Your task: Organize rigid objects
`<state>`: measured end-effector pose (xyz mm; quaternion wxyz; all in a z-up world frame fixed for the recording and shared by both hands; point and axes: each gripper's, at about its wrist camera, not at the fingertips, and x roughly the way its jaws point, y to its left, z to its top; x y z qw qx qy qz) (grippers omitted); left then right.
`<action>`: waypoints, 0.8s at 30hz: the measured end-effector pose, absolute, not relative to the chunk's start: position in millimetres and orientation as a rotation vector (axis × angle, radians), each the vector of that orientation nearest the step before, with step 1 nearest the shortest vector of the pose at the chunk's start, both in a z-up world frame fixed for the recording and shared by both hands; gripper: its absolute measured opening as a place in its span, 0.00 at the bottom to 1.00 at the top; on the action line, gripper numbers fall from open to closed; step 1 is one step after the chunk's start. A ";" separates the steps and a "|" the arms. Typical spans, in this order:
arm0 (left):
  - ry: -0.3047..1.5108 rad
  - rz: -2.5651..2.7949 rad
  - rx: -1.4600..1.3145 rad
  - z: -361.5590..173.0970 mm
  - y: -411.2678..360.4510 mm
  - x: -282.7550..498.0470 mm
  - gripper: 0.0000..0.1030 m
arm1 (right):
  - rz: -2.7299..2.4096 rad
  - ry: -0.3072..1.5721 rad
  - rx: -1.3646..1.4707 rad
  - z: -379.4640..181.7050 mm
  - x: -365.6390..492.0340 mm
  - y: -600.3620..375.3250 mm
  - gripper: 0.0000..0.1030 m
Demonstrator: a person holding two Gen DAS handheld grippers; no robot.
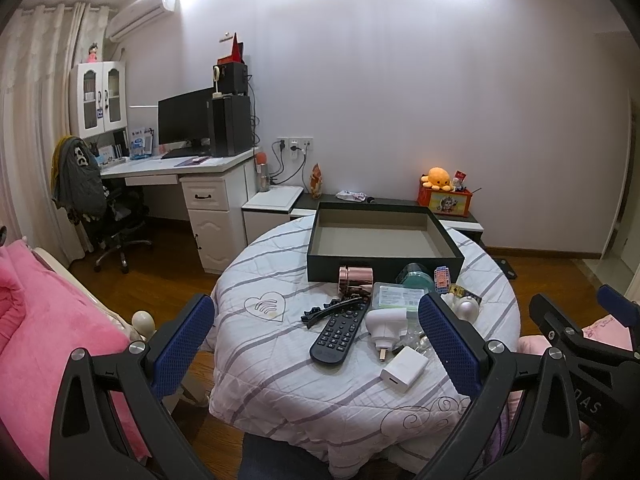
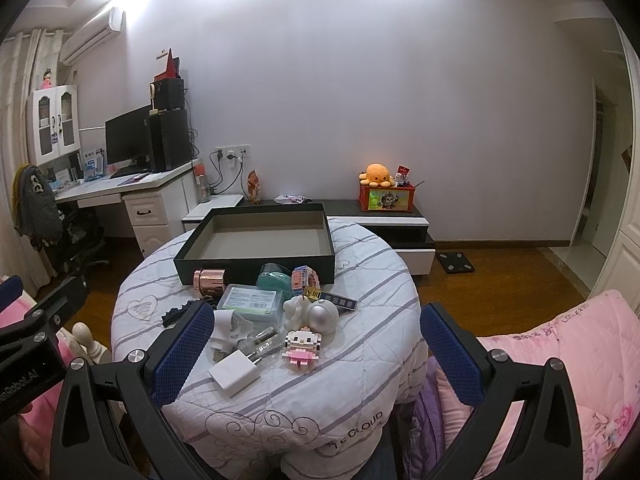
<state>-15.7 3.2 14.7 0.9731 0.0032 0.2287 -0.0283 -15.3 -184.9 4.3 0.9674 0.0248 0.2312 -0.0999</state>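
Now a round table (image 1: 280, 380) with a striped white quilt on it fills the middle. At its far side sits a big dark tray (image 1: 384, 236) with nothing inside. Just in front of the tray is a pile of small things: a black remote (image 1: 340, 330), a clear green-label box (image 2: 250, 302), a white plug (image 1: 386, 322), a white charger block (image 2: 234, 372), a shiny pink tin (image 2: 208, 280) and a pink brick doll (image 2: 301, 348). Both the left gripper (image 1: 316, 354) and the right gripper (image 2: 316, 354) hang wide open over the near edge, holding nothing.
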 end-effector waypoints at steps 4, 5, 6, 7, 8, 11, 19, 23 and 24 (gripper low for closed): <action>0.461 -0.056 0.005 15.0 2.8 -15.6 1.00 | -0.200 0.468 0.047 3.9 -14.6 -185.1 1.00; 0.461 -0.055 0.005 15.1 2.7 -15.7 1.00 | -0.198 0.468 0.046 3.5 -14.3 -184.9 1.00; 0.460 -0.055 0.004 15.0 3.3 -15.9 1.00 | -0.198 0.469 0.045 3.1 -14.1 -184.3 1.00; 0.460 -0.054 0.004 15.0 3.6 -15.8 1.00 | -0.197 0.469 0.045 3.0 -14.0 -184.1 1.00; 0.460 -0.053 0.005 15.2 3.8 -16.0 1.00 | -0.197 0.469 0.045 2.9 -13.9 -184.1 1.00; 0.458 -0.053 0.004 14.8 5.5 -15.7 1.00 | -0.198 0.470 0.044 2.9 -13.3 -183.8 1.00; 0.454 -0.045 0.008 13.9 8.0 -14.4 1.00 | -0.192 0.474 0.043 1.1 -11.1 -182.2 1.00; 0.462 -0.041 0.008 9.5 11.1 -9.4 1.00 | -0.190 0.486 0.044 -2.5 -6.5 -183.0 1.00; 0.465 -0.041 0.008 8.6 11.5 -7.9 1.00 | -0.189 0.489 0.046 -3.1 -5.0 -183.4 1.00</action>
